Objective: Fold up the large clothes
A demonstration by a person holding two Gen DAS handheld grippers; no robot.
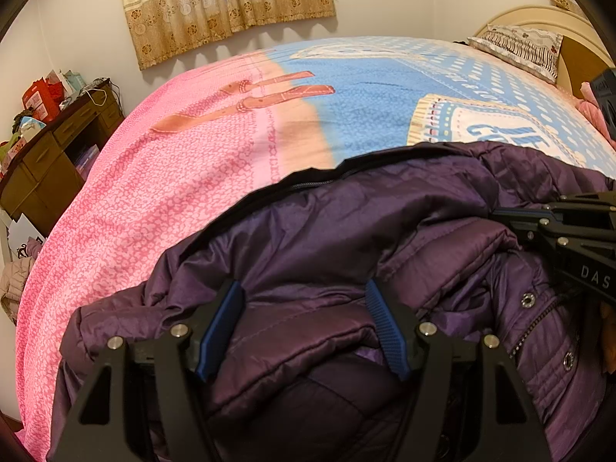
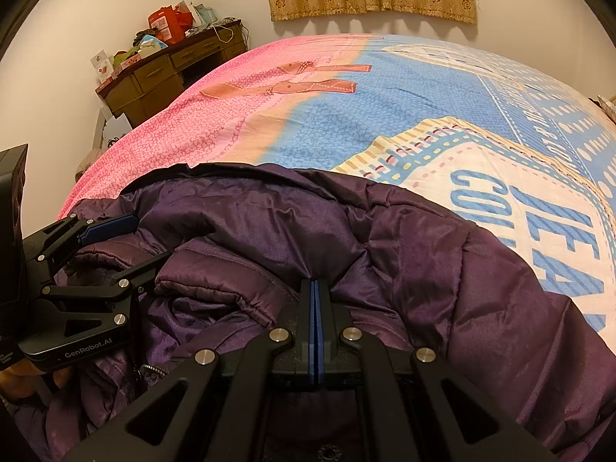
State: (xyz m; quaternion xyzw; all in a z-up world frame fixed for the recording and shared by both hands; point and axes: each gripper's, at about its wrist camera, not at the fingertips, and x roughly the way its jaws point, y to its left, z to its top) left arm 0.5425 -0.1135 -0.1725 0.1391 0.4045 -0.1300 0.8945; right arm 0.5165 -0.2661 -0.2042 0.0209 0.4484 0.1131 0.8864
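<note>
A dark purple quilted jacket (image 1: 346, 223) (image 2: 423, 269) lies bunched on the near part of the bed (image 1: 154, 192) (image 2: 346, 134). My left gripper (image 1: 302, 288) (image 2: 152, 236) has its blue pads set wide apart, with a thick padded fold of the jacket filling the gap from pad to pad. To its right, my right gripper (image 2: 313, 283) (image 1: 496, 215) is shut with its pads together. Its tips are sunk in the jacket's outer fabric, and creases run in to them. Snaps and a zipper (image 1: 539, 319) show on the jacket's right part.
The bed cover is pink on the left and blue with printed patches on the right. A brown desk (image 1: 50, 154) (image 2: 161, 73) piled with boxes stands by the far-left wall. A curtain (image 1: 223, 7) hangs behind the bed. A pillow (image 1: 519, 50) lies by the headboard (image 1: 577, 57).
</note>
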